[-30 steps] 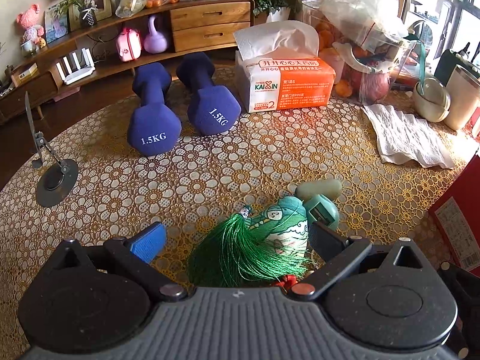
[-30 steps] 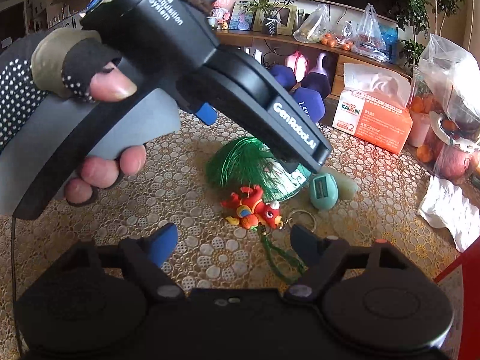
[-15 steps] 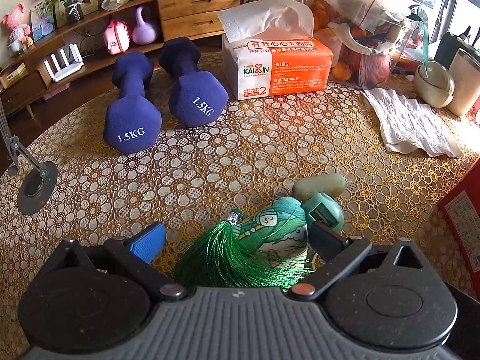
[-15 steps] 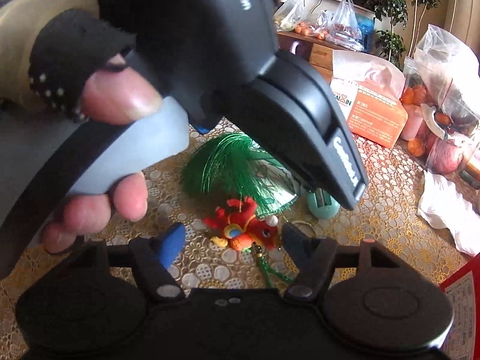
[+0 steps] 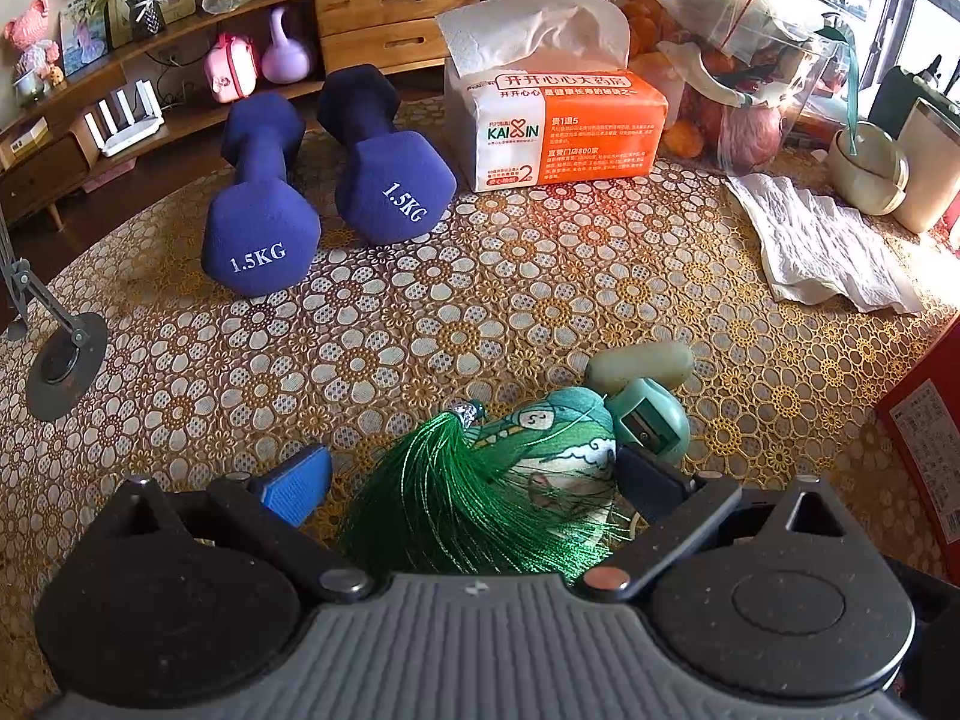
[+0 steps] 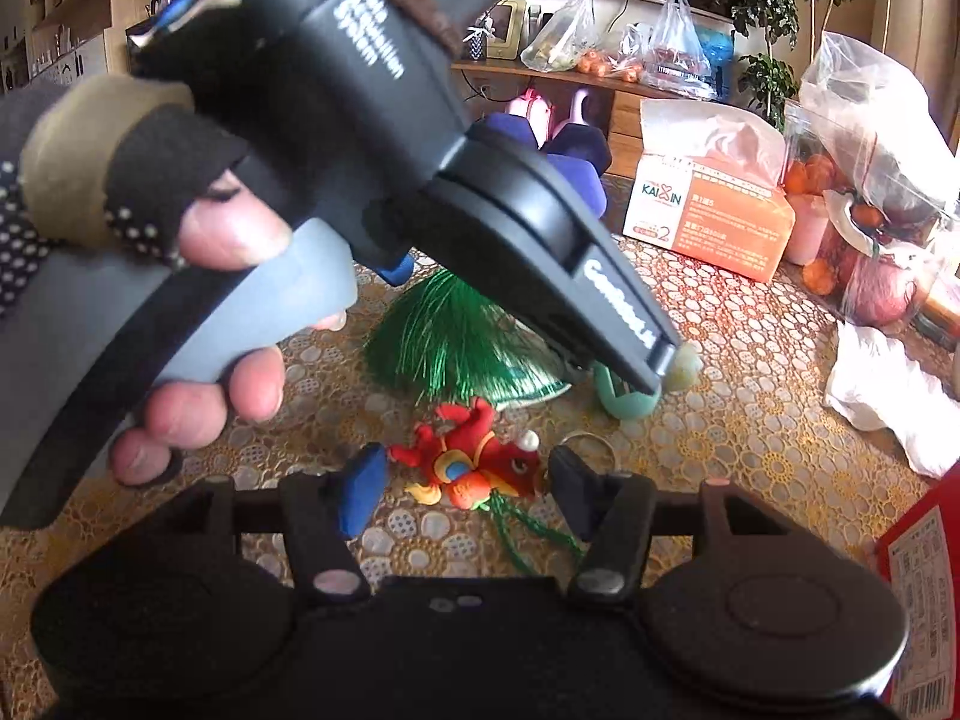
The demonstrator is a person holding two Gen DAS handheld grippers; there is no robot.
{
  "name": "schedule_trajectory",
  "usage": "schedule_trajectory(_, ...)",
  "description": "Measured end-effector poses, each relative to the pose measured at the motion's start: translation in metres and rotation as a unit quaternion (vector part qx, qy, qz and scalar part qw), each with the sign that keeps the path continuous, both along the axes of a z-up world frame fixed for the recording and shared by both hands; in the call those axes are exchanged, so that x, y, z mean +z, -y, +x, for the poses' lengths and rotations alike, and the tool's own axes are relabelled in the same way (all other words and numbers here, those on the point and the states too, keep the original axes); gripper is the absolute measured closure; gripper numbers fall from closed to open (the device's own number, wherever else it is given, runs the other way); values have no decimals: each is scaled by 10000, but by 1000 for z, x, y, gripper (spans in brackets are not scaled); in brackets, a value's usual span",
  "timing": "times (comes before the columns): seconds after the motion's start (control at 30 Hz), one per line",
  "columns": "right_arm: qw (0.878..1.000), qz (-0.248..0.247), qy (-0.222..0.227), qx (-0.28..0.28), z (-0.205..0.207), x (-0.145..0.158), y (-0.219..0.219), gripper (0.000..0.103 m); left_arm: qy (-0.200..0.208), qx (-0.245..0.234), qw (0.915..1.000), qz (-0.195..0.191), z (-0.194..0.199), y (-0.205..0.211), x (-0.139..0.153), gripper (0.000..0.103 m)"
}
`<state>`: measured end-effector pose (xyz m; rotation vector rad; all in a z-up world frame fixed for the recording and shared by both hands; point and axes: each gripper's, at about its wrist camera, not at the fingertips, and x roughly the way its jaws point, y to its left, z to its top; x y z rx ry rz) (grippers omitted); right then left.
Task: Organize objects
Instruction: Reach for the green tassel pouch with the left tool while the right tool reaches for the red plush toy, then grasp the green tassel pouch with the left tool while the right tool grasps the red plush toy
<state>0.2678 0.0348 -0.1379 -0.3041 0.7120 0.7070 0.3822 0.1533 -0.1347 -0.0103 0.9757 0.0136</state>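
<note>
A round table [image 5: 540, 300] under a gold floral lace cloth carries everything. At the far left lie two navy dumbbells [image 5: 264, 198] side by side, with an orange-and-white tissue box [image 5: 570, 126] to their right. A crumpled paper towel [image 5: 822, 246] lies far right. Near the front rest a green tasselled pouch [image 5: 510, 480], a teal sharpener [image 5: 651, 426], a pale green stone [image 5: 639, 363] and a red dragon charm [image 6: 474, 468].

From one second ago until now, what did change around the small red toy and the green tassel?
The right gripper moved in toward the red dragon charm, so the charm now lies between its jaws, which are closing but do not yet press it. The left gripper kept its wide jaws around the green tassel pouch, not gripping it. The dumbbells and tissue box stayed put.
</note>
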Motion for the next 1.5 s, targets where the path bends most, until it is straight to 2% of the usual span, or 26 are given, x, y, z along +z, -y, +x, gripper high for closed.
schedule_trajectory(0.13, 9999, 88, -127, 32, -5, 7, 16, 45, 30, -67, 10000, 54, -2, 3, -4, 2)
schedule_trajectory(0.23, 9998, 128, -178, 34, -9, 9, 24, 45, 35, -85, 9999, 61, -6, 4, -7, 8)
schedule_trajectory(0.33, 9996, 156, -226, -4, -13, 10, 30, 45, 64, -117, 9999, 66, -10, 6, -9, 20)
schedule_trajectory(0.37, 9995, 184, -249, -28, -16, 10, 34, 45, 77, -120, 9999, 96, -11, 7, -9, 27)
schedule_trajectory(0.5, 9992, 272, -281, -111, -11, 11, 43, 45, 206, -89, 9995, 209, -17, 12, -9, 32)
schedule_trajectory(0.67, 9986, 369, -292, -228, -13, 18, 62, 45, 340, -43, 9991, 262, -28, 16, 0, 33)
schedule_trajectory(0.97, 9962, 748, -363, -253, -24, 61, 107, 45, 630, 23, 9979, 172, -69, 27, 48, 33)
schedule_trajectory(1.27, 9941, 1004, -265, -306, -43, 129, 169, 45, 841, -443, 9950, 295, -116, 71, 114, 33)
schedule_trajectory(1.5, 9918, 983, -287, -759, -44, 160, 227, 45, 901, -842, 9919, 293, -141, 119, 144, 33)
